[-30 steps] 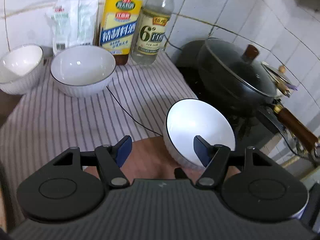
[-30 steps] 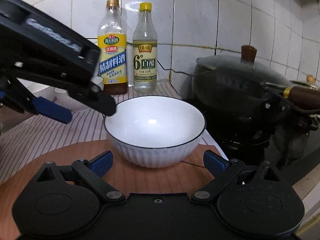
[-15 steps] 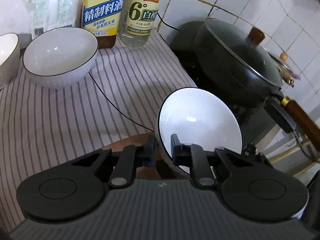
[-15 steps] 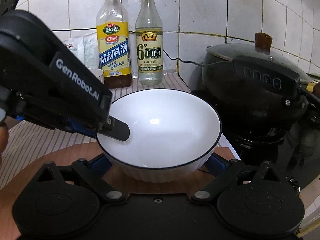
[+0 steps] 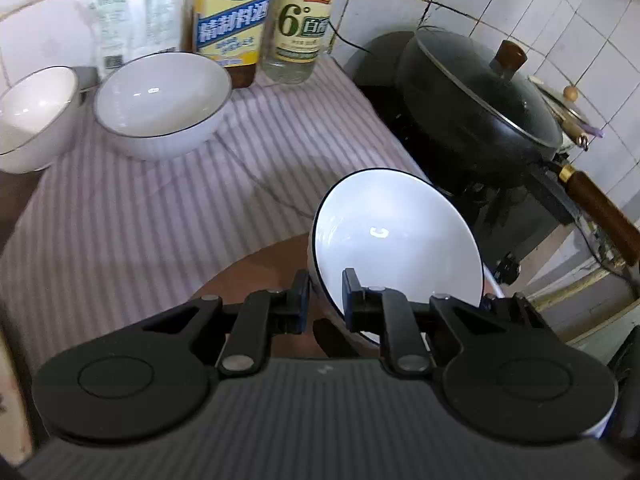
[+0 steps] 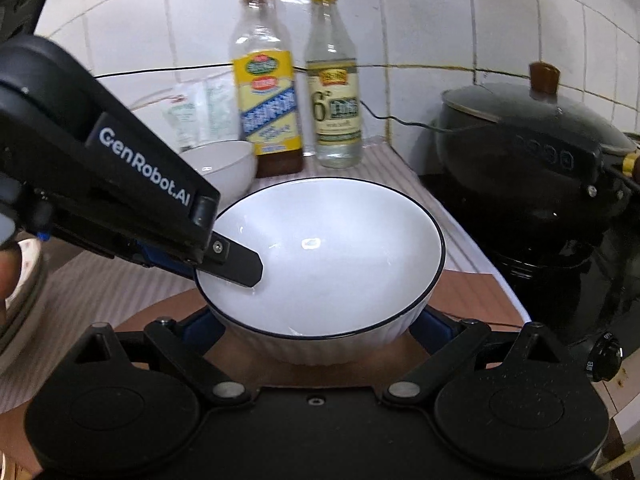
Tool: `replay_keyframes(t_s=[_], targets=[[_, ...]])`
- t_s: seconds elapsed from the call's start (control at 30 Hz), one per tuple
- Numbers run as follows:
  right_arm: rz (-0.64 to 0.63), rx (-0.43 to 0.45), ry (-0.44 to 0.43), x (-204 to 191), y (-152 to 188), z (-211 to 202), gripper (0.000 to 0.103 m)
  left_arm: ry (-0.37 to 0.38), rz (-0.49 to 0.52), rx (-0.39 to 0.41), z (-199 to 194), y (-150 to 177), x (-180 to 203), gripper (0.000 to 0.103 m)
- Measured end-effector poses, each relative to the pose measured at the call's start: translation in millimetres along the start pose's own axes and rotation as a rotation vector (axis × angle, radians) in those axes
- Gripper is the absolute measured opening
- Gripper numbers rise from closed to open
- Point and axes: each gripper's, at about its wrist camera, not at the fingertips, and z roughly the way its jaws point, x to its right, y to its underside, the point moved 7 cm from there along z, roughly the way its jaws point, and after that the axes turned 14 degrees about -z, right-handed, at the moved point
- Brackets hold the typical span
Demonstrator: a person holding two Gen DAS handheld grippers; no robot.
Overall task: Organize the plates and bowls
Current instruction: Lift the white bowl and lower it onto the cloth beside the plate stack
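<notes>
My left gripper (image 5: 326, 300) is shut on the near rim of a white bowl with a dark rim line (image 5: 394, 236), one finger inside and one outside, and holds it tilted above a round brown board (image 5: 260, 268). The right wrist view shows the same bowl (image 6: 332, 256) with the left gripper (image 6: 224, 260) clamped on its left rim. My right gripper (image 6: 316, 332) is open, its fingers on either side of the bowl's base. Two more white bowls (image 5: 164, 104) (image 5: 34, 116) stand on the striped cloth (image 5: 120, 216) at the back left.
Two bottles (image 5: 232, 20) (image 5: 304, 28) and a white packet (image 5: 132, 16) stand against the tiled wall. A black lidded wok (image 5: 484, 108) with a wooden handle sits on the stove at the right. A thin black cable crosses the cloth.
The left gripper went from open beside the bowl to shut on its rim, then raised and tilted the bowl. The right gripper has stayed open, closer under the bowl.
</notes>
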Motion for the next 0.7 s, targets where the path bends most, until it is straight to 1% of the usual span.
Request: replay_keyframes(t_s=[0.07, 0.2, 0.33, 0.5, 0.7], targets=[[-0.01, 0.009, -0.011, -9, -2, -5, 0.099, -0.011, -0.004, 0.003, -9, 2, -4, 0.015], [-0.034, 0.042, -0.011, -26, -8, -17, 0.099, -0.005, -0.013, 0.039, -31, 7, -16, 0.015], [-0.059, 0.056, -0.045, -46, -13, -27, 0.099, -0.022, -0.034, 0.071, -53, 14, -31, 0.015], [-0.116, 0.061, -0.086, -70, -18, -36, 0.099, -0.029, -0.093, 0.083, -73, 22, -52, 0.016], [-0.174, 0.053, -0.136, -87, -17, -39, 0.099, -0.062, -0.131, 0.085, -84, 32, -70, 0.016]])
